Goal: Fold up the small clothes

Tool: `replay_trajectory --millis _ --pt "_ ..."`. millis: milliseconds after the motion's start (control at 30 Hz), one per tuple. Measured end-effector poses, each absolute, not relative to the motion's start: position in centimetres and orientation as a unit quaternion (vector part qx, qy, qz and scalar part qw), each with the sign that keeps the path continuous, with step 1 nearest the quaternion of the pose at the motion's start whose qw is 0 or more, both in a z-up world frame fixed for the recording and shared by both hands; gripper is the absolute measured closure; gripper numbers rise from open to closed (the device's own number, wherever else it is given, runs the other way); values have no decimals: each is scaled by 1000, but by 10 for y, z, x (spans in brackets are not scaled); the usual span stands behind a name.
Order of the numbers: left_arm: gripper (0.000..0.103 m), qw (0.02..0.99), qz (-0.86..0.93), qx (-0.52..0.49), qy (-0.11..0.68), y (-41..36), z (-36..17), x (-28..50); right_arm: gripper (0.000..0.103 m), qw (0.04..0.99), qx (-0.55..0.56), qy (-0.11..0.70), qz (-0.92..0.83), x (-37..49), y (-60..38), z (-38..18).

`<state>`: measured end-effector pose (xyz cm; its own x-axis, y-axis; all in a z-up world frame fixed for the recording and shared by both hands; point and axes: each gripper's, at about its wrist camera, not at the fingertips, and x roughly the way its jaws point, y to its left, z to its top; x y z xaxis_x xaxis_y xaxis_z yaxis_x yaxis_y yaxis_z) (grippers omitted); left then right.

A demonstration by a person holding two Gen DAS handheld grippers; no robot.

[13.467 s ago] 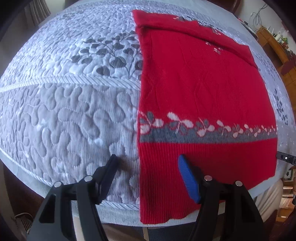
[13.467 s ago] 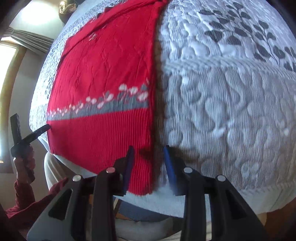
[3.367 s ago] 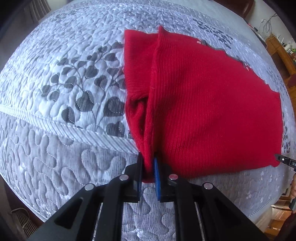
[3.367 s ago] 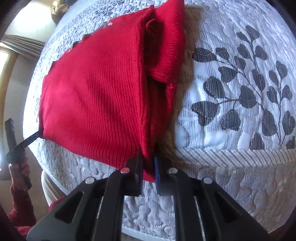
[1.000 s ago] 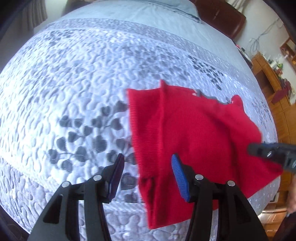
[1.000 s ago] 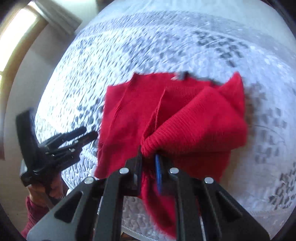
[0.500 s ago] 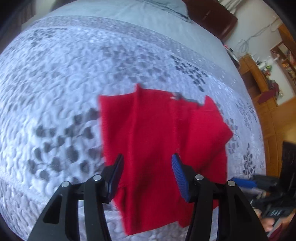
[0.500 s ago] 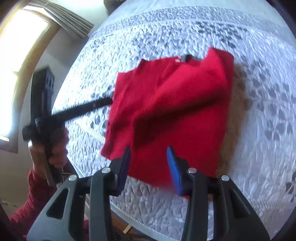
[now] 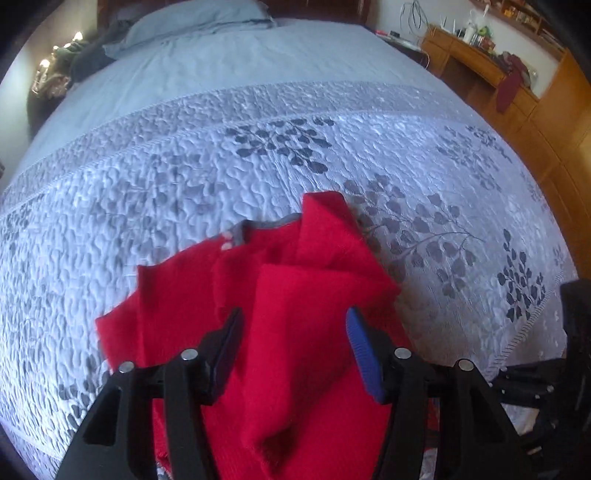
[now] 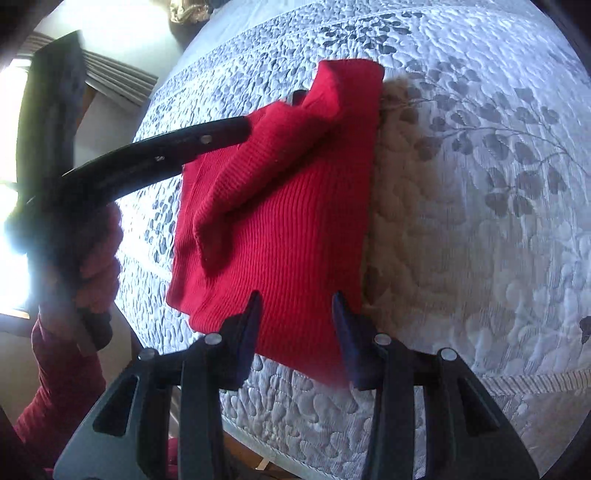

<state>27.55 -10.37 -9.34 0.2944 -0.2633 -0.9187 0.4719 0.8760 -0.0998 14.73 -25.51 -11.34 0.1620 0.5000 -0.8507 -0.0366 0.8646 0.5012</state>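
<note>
A red knit sweater [image 9: 295, 295] lies folded in a rumpled rectangle on the grey quilted bedspread [image 9: 184, 173]; it also shows in the right wrist view [image 10: 288, 206]. A loose fold stands up across its top. My left gripper [image 9: 293, 343] is open, its jaws astride the sweater's near part, holding nothing. My right gripper [image 10: 295, 314] is open over the sweater's near edge, holding nothing. In the right wrist view the left gripper's black finger [image 10: 177, 147] reaches to the sweater's far left corner.
The bed's near edge [image 10: 369, 469] runs below the sweater. A pillow [image 9: 192, 18] lies at the head of the bed. A wooden cabinet [image 9: 517, 92] stands at the right. A window with a curtain [image 10: 110, 81] is at the left.
Both grippers have come closer to the sweater. The left gripper has swung over it, and a fold now stands up across its top. The right gripper stays open.
</note>
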Motion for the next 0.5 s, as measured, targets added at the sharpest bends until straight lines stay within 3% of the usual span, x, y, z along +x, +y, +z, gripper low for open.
replay_trajectory --millis 200,267,300,500 --pt "46 793 -189 186 549 -132 -123 276 63 736 204 619 183 151 -270 -120" --pt "72 787 -185 160 566 -125 -130 281 63 737 203 618 184 152 -271 -120" --pt "98 781 -184 127 583 -117 -133 287 63 737 205 617 187 152 -273 -120" --pt "102 800 -151 -4 581 -49 -111 309 63 740 204 612 191 152 -272 -118"
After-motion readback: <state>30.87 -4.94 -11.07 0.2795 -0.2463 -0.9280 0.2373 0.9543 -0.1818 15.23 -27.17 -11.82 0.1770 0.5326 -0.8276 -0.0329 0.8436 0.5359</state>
